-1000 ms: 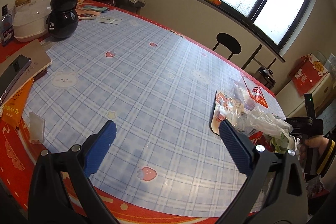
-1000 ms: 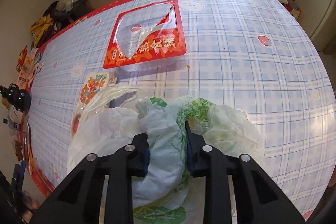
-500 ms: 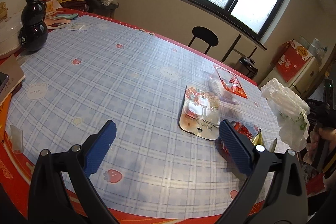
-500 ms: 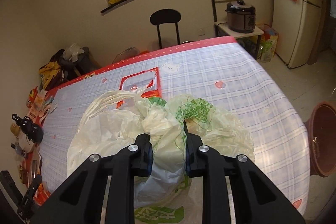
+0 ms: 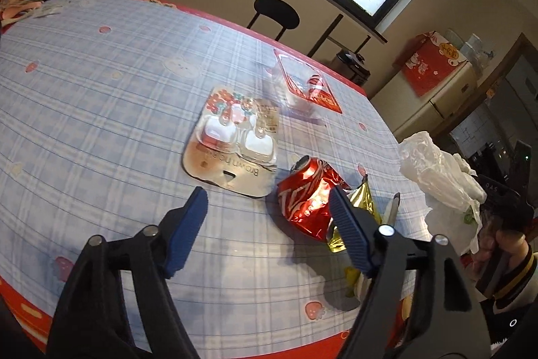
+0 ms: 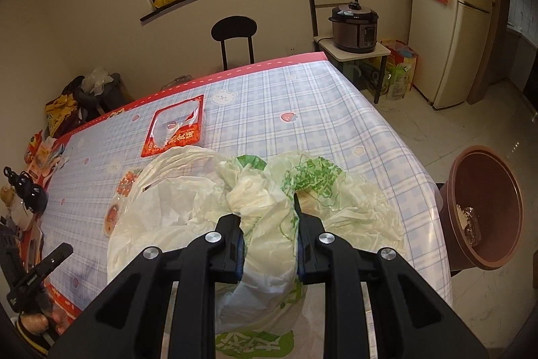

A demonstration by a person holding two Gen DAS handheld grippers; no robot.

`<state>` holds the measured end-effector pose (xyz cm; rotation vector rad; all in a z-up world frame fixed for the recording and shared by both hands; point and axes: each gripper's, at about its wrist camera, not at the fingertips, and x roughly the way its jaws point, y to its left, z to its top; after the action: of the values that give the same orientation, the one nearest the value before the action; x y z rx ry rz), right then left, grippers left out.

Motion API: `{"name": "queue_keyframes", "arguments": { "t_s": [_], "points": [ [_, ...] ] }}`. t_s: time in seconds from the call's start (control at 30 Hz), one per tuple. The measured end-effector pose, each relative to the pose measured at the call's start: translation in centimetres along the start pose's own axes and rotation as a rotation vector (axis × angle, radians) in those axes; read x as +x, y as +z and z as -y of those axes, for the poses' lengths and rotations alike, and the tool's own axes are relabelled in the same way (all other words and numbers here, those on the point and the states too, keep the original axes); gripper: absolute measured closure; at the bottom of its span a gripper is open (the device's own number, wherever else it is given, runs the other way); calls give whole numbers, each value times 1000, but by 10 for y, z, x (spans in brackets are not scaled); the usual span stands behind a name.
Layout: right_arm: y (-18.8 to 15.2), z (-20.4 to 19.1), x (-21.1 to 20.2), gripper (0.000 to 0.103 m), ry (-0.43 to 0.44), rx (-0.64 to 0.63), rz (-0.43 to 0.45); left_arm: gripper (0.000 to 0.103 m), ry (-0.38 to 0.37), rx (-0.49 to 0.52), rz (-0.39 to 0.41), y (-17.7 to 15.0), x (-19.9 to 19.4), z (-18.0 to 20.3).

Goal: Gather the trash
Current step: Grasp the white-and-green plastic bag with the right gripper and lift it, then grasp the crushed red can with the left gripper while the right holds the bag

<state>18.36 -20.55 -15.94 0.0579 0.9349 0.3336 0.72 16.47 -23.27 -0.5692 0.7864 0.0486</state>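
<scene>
My right gripper (image 6: 269, 217) is shut on a bunched white and green plastic bag (image 6: 262, 204), held up above the table's near edge; the bag also shows in the left wrist view (image 5: 437, 170). My left gripper (image 5: 267, 214) is open and empty, low over the table. Just ahead of its right finger lies a crushed red can (image 5: 309, 197) beside a gold wrapper (image 5: 361, 201). An empty blister pack (image 5: 235, 137) lies beyond it, and a red-edged clear tray (image 5: 302, 86) farther back, which also shows in the right wrist view (image 6: 175, 130).
A brown bin (image 6: 484, 207) with some trash inside stands on the floor right of the table. A black chair (image 6: 235, 36), a rice cooker (image 6: 353, 26) and a fridge (image 6: 464, 22) stand beyond. A black gourd bottle (image 6: 30, 190) and clutter sit at the table's far left.
My right gripper has lifted the bag off the table and turned toward the bin side. My left gripper has moved right and closer to the can, wrapper and blister pack.
</scene>
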Motion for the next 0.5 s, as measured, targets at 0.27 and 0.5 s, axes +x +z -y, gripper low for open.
{"name": "queue_keyframes", "arguments": {
  "t_s": [0.27,0.5],
  "points": [
    [-3,29,-12,81,-6,20,-4,34,-17,125,-64,10,62,36],
    [-5,44,-16,80,-5,38,-3,53,-8,212,-89,28,100,53]
  ]
}}
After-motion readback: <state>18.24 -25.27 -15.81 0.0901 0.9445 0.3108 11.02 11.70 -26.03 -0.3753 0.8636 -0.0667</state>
